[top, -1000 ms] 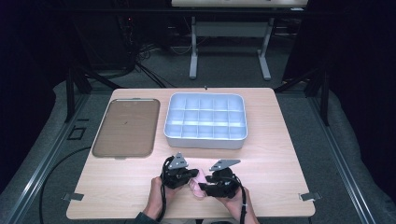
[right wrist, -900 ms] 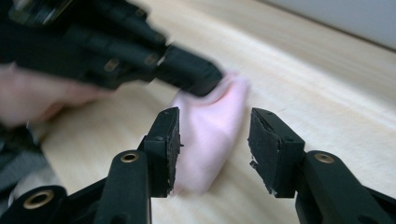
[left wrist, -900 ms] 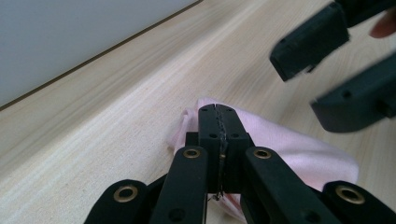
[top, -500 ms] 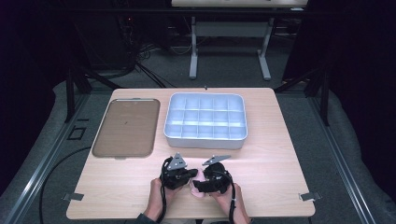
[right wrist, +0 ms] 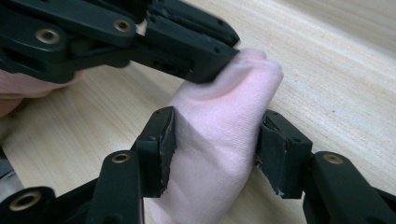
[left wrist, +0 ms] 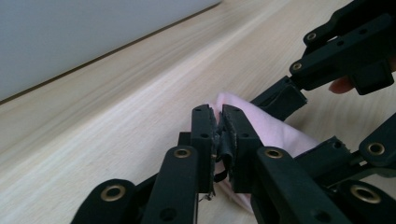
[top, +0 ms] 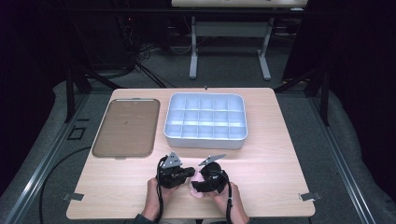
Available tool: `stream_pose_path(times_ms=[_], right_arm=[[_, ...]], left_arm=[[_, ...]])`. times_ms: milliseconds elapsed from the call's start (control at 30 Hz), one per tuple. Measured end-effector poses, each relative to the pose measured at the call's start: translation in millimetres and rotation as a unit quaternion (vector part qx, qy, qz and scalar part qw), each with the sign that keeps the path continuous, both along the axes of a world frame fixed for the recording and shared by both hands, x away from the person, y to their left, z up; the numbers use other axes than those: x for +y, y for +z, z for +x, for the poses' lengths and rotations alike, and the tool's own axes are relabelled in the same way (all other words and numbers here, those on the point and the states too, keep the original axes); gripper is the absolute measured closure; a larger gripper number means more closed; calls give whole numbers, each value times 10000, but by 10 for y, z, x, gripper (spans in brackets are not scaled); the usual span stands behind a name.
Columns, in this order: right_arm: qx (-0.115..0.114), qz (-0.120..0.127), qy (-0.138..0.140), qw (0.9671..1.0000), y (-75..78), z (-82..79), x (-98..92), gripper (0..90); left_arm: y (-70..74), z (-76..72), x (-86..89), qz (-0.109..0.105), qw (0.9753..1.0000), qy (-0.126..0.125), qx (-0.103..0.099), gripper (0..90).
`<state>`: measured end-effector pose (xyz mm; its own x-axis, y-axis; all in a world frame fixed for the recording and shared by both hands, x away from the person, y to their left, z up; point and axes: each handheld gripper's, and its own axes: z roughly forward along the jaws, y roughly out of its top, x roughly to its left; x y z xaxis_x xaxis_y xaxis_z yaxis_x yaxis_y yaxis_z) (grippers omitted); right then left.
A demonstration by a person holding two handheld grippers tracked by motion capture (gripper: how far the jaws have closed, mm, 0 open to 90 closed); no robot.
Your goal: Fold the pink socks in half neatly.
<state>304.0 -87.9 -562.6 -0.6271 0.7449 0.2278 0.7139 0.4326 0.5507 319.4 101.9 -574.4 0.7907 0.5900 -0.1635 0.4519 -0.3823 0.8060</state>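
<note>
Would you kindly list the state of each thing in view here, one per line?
Pink cloth: bunched up on the table, gripped by both claws.
Left claw: shut on the pink cloth's edge.
Right claw: jaws pressed against both sides of the pink cloth.
Divided bin: upright, compartments look empty.
Brown tray: lying flat, nothing on it.
Table: carrying the divided bin, brown tray and pink cloth.

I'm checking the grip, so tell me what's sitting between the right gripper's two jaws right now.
A pink cloth fills the gap between the right gripper jaws, which press on both its sides in the right gripper view. The left gripper pinches its far end.
</note>
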Motion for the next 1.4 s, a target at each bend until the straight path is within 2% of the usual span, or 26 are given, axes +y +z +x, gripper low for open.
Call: stream_pose_path(times_ms=[67, 133, 267, 333, 567, 600, 833, 967, 1067, 1400], right_arm=[[84, -5, 37, 10000, 9, 15, 8, 499], [56, -40, 53, 10000, 9, 15, 14, 510], [101, 18, 59, 9999, 6, 17, 10, 527], [173, 22, 96, 9998, 11, 26, 6, 534], [164, 123, 135, 9997, -5, 34, -4, 568], [176, 64, 210, 9996, 2, 42, -13, 574], [280, 234, 257, 9990, -16, 57, -44, 608], [249, 176, 294, 9991, -6, 53, -39, 630], [256, 229, 298, 9990, -10, 52, -39, 647], [168, 271, 276, 9991, -8, 9, -32, 694]], left_arm=[[13, 9, 45, 49, 9999, 99, 15, 759], [27, 10, 108, 37, 9997, 237, 28, 705], [52, 18, 252, 207, 9979, 605, 70, 532], [50, 18, 312, 284, 9971, 691, 104, 448], [-15, 20, 514, 556, 9938, 947, 198, 308], [-22, 17, 533, 595, 9931, 995, 193, 284], [-97, -2, 639, 781, 9894, 1210, 184, 209], [-114, -17, 697, 795, 9887, 1260, 158, 207], [-119, -22, 708, 822, 9883, 1276, 127, 205], [-155, -71, 669, 993, 9863, 1309, -160, 203]])
